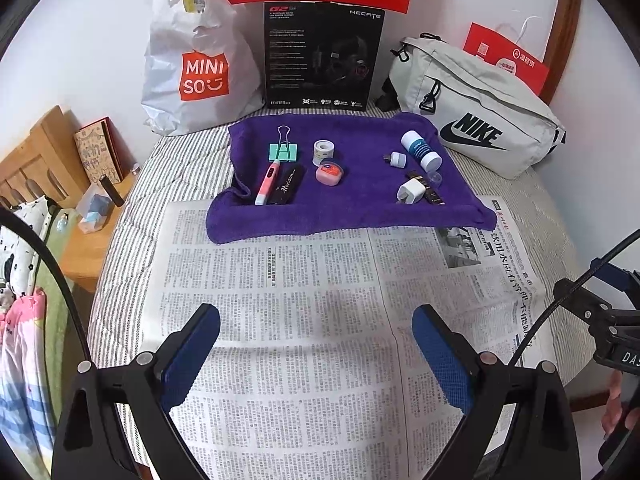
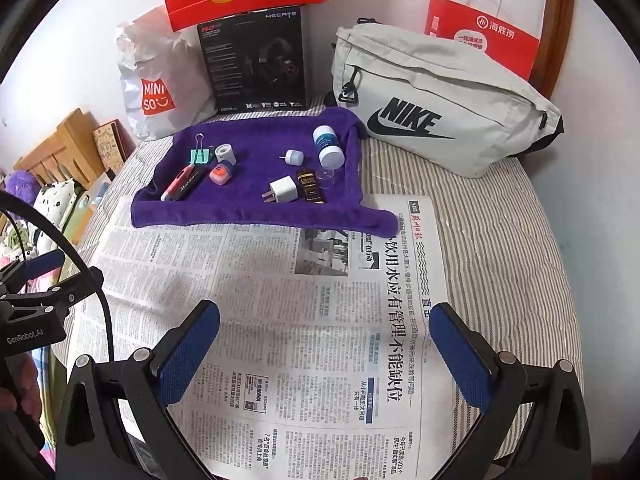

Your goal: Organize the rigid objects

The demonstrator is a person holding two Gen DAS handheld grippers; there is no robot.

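Observation:
A purple towel (image 1: 352,216) (image 2: 256,212) lies on the bed and carries several small items. On its left are a green binder clip (image 1: 284,151) (image 2: 200,155), a pink pen (image 1: 267,183), a black case (image 1: 287,185), a tape roll (image 1: 324,153) and a pink tin (image 1: 329,173) (image 2: 221,174). On its right are a white-and-blue bottle (image 1: 421,151) (image 2: 329,147), a white charger plug (image 1: 409,192) (image 2: 283,189), a small white adapter (image 1: 397,158) and a dark label box (image 2: 310,186). My left gripper (image 1: 316,356) and right gripper (image 2: 326,356) hover open over the newspaper (image 1: 304,320) (image 2: 280,320), well short of the towel, both empty.
Along the wall stand a white Miniso bag (image 1: 196,64), a black headset box (image 1: 322,56), a grey Nike bag (image 1: 476,108) (image 2: 436,96) and red paper bags (image 1: 508,60). A wooden bedside table (image 1: 84,248) is at left. The other gripper's body (image 1: 608,320) (image 2: 32,312) shows at each frame's edge.

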